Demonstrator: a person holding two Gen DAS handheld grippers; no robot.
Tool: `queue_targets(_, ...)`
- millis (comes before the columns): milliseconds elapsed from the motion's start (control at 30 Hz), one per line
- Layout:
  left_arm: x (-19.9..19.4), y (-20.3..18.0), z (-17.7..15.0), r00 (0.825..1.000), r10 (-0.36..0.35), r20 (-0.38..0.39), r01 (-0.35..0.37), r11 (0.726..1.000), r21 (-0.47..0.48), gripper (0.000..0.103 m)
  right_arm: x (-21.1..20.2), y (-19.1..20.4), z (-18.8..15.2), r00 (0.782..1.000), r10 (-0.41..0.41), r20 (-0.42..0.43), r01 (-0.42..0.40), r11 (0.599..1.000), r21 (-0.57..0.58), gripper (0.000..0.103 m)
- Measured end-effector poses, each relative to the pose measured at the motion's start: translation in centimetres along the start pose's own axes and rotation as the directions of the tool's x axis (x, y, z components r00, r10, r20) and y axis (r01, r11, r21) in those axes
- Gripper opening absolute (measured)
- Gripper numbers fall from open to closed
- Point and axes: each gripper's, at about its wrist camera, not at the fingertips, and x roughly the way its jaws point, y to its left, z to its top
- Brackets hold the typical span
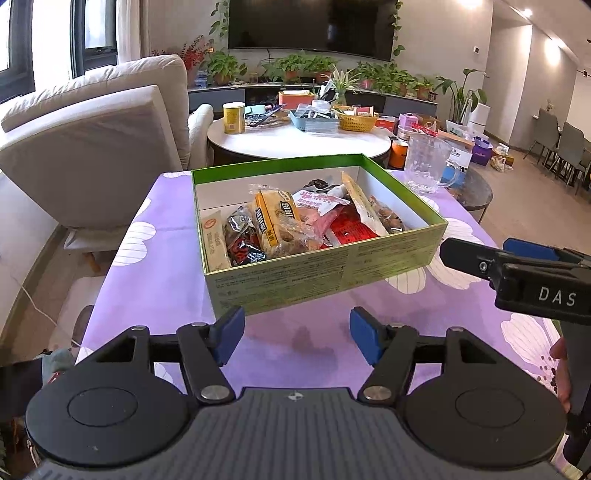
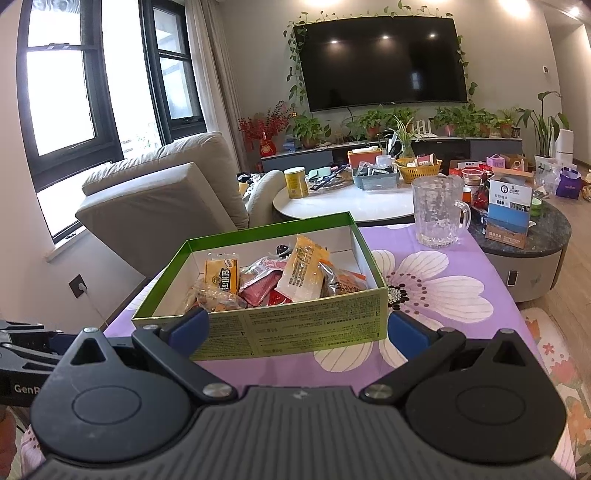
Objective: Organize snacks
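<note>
the green cardboard box with a white inside (image 1: 317, 258) sits open on the purple flower-printed tablecloth (image 1: 295, 350), its near wall covered in small print. it is packed with wrapped snacks: a yellow-and-clear packet of biscuits (image 1: 275, 221) leans near the middle, a tall beige sachet (image 1: 214, 240) stands against the left wall, a black-and-red foil pack (image 1: 242, 243) lies between them, a pink pouch (image 1: 321, 206) and a red wrapper (image 1: 349, 229) lie further right, and a long orange-and-white packet (image 1: 362, 206) tilts toward the far right corner.

the left gripper (image 1: 297, 334) hovers just in front of the box's near wall, its blue pads spread wide apart with nothing between them, only bare cloth below. the right gripper (image 2: 297, 328) is also spread wide, with nothing clamped; in its own view the pads frame the near right corner of the box, and whether they touch the wall cannot be told. from the left wrist view the right gripper reaches in from the right edge, beside the box's right end, with part of a hand (image 1: 561, 373) on its handle.

a clear textured glass pitcher (image 1: 430, 164) stands on the cloth beyond the box's far right corner. behind it are a round white coffee table (image 1: 295, 142) cluttered with a yellow canister (image 1: 233, 117), a blue tray and a yellow basket, a beige sofa (image 1: 92, 147) on the left, and a black wall television (image 1: 310, 26) above potted plants.
</note>
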Motion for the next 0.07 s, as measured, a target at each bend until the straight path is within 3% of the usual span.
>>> queue_targets(67, 0.0, 0.05, 0.0, 1.0, 0.001, -0.001, -0.001, 1.0, -0.006, 0.06, 0.03, 0.06, -0.05, 1.0, 0.001, -0.002, -0.001, 1.0, -0.001, 0.103)
